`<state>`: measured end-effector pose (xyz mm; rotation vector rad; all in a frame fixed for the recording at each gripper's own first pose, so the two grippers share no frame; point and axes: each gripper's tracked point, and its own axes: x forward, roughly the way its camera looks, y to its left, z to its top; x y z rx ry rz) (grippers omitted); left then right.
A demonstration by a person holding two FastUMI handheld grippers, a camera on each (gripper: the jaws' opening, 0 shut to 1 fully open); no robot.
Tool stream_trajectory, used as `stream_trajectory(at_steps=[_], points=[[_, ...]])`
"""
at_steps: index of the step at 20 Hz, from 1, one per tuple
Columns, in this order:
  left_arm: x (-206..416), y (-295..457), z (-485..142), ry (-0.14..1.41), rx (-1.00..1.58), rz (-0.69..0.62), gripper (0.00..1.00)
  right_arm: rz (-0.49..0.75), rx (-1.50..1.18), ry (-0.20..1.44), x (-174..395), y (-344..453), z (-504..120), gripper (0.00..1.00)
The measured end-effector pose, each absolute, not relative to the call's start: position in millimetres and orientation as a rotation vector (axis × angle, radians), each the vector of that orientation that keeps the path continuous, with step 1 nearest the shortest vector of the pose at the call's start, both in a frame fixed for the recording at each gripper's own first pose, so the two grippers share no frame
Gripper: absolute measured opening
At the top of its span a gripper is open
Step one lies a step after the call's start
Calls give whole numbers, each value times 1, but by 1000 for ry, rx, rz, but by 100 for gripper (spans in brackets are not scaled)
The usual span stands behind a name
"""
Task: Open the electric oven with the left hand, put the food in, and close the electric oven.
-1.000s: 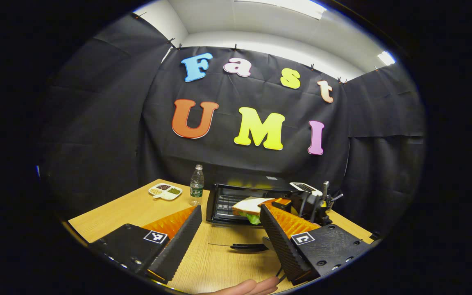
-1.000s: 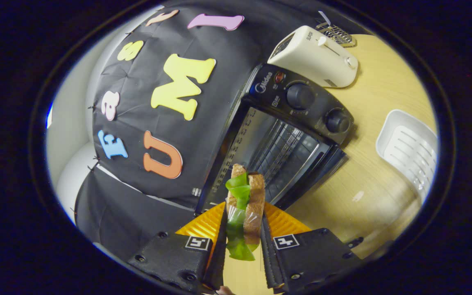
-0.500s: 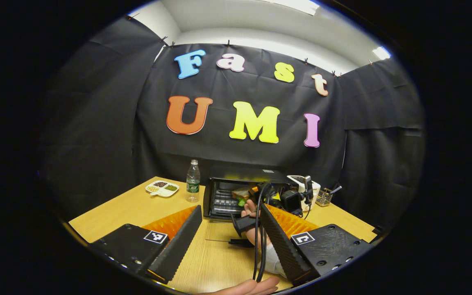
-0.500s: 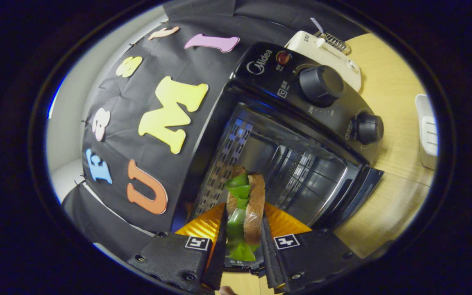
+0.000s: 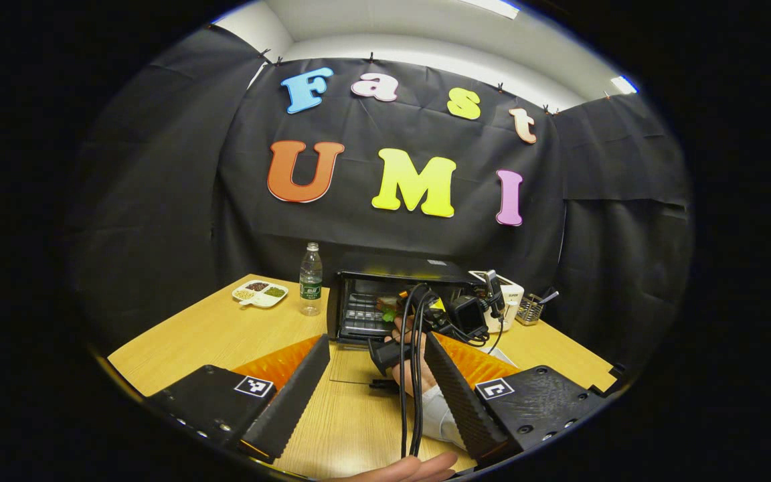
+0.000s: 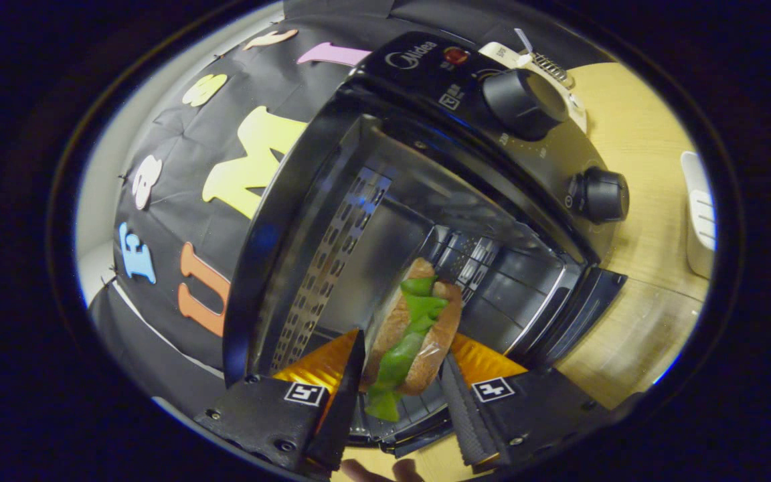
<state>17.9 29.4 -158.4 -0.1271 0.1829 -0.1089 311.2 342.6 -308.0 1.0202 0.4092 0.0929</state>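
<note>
The black electric oven (image 5: 359,302) stands at the back of the wooden table (image 5: 211,335), its door (image 5: 352,365) folded down flat. My left gripper (image 5: 375,388) hovers open and empty in front of it. In the left gripper view a hand (image 5: 419,375) holds the right gripper with its cables at the oven mouth. In the right gripper view the oven (image 6: 466,73) looms close and the sandwich (image 6: 412,335), brown bread with green lettuce, is inside the cavity, tilted. My right gripper (image 6: 402,395) has its fingers spread wider than the sandwich, which leans loosely between them.
A water bottle (image 5: 310,281) and a divided dish (image 5: 260,293) stand left of the oven. A white toaster (image 5: 509,294) and a utensil holder (image 5: 529,311) stand on its right. A white tray (image 6: 697,214) lies on the table beside the oven's knobs.
The right gripper carried the sandwich forward into the oven cavity, then its fingers spread and the sandwich tipped over. The left gripper drew back a little and stayed open.
</note>
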Motion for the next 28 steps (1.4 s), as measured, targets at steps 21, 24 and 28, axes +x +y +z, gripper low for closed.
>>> stream_trajectory(at_steps=[21, 24, 28], points=[[13, 47, -173, 227, -163, -84, 94, 198, 132, 718, 288, 357, -346, 100], [10, 51, -165, 193, -134, -82, 94, 244, 60, 745, 283, 357, -333, 100], [11, 51, -170, 191, -125, -84, 94, 325, -9, 805, 268, 357, -320, 100]])
